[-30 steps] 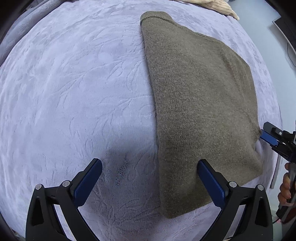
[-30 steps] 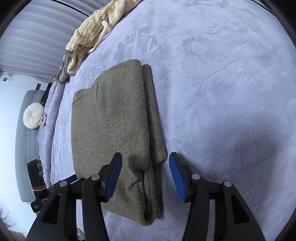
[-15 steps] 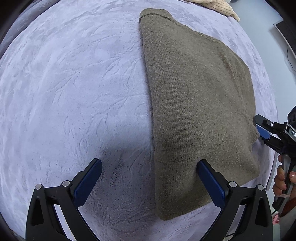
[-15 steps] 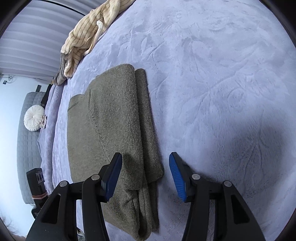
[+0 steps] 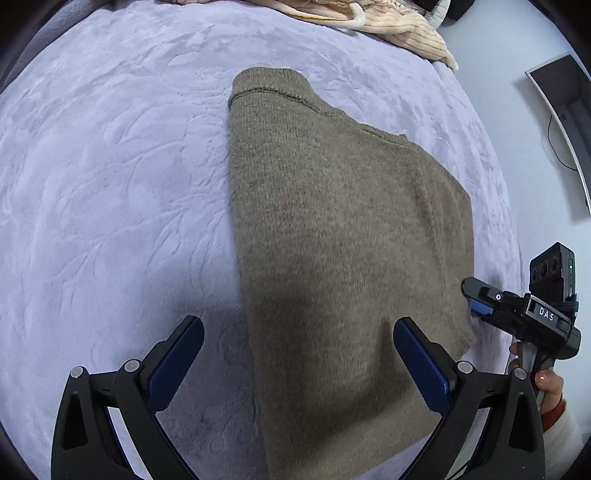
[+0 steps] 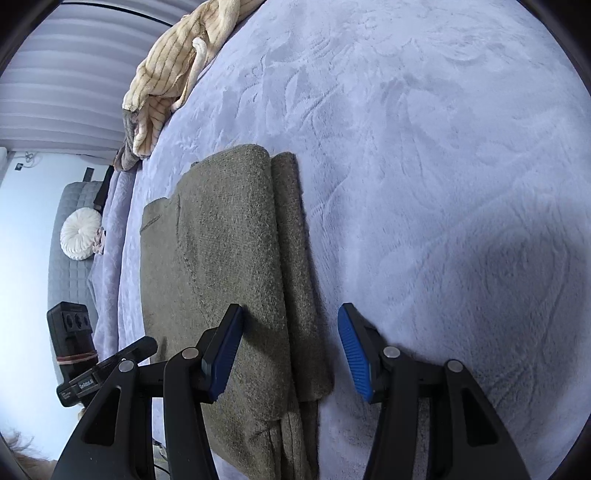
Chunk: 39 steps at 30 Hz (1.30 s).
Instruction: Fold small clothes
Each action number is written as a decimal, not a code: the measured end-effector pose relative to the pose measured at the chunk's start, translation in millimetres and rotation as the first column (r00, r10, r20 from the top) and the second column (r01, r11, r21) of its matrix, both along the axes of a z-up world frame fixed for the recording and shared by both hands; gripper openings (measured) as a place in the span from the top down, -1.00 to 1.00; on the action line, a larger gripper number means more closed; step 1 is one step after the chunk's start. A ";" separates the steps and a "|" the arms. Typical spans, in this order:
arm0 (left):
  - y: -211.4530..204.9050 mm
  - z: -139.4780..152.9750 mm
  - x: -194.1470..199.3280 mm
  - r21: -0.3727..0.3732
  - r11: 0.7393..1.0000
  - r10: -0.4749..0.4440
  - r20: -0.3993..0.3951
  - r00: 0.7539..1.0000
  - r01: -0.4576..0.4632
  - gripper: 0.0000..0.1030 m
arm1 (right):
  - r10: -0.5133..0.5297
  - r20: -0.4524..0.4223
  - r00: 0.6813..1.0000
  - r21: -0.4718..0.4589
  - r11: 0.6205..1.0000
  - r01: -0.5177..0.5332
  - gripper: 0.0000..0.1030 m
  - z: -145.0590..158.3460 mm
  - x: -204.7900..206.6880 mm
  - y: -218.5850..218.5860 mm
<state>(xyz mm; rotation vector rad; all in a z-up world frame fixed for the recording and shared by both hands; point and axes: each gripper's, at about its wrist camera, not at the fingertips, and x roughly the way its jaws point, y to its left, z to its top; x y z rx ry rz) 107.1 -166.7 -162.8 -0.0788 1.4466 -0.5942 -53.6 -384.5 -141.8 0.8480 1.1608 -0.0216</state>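
Observation:
An olive-brown knitted sweater point(image 5: 343, 236) lies folded on the lilac plush bedspread point(image 5: 110, 184). My left gripper point(image 5: 297, 363) is open, its jaws straddling the sweater's near left edge, with nothing held. The right gripper shows in the left wrist view point(image 5: 476, 301) at the sweater's right edge. In the right wrist view the sweater point(image 6: 229, 266) shows stacked folded layers. My right gripper point(image 6: 290, 354) is open, its jaws straddling the sweater's folded right edge, just above it.
A cream striped garment point(image 5: 388, 26) lies bunched at the bed's far edge, also in the right wrist view point(image 6: 173, 70). A grey sofa with a round white cushion point(image 6: 79, 234) stands beyond the bed. A monitor point(image 5: 565, 122) is at the right.
Both grippers have pulled back a little from the sweater; more of the far bed and the cream garment has come into the left view. Both stay open.

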 end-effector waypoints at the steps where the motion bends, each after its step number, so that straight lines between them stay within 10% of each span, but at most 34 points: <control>1: -5.5 -3.0 2.5 0.001 1.000 -0.005 -0.001 1.000 0.005 -1.00 | 0.006 0.000 1.000 0.009 1.000 -0.006 -0.10 -1.4 1.4 -0.7; 19: -49.6 -28.6 26.3 -0.055 0.995 -0.084 -0.043 0.996 0.081 -0.98 | 0.237 0.057 0.970 0.153 0.958 -0.243 -0.30 -33.1 59.0 20.9; 23: -52.2 -17.7 23.0 -0.070 0.993 -0.097 -0.007 0.995 0.097 -0.52 | 0.181 0.061 0.982 0.237 0.953 -0.191 0.44 -33.4 54.0 24.7; 27: -36.5 -2.1 22.6 -0.124 0.987 -0.105 0.009 0.994 0.105 0.10 | 0.137 0.105 0.985 0.280 0.946 -0.161 0.45 -15.6 45.5 34.1; 39: 28.3 74.0 -2.4 -0.233 0.964 -0.118 0.047 0.992 0.126 0.12 | 0.096 0.199 0.975 0.400 0.901 -0.170 0.45 46.3 24.1 97.9</control>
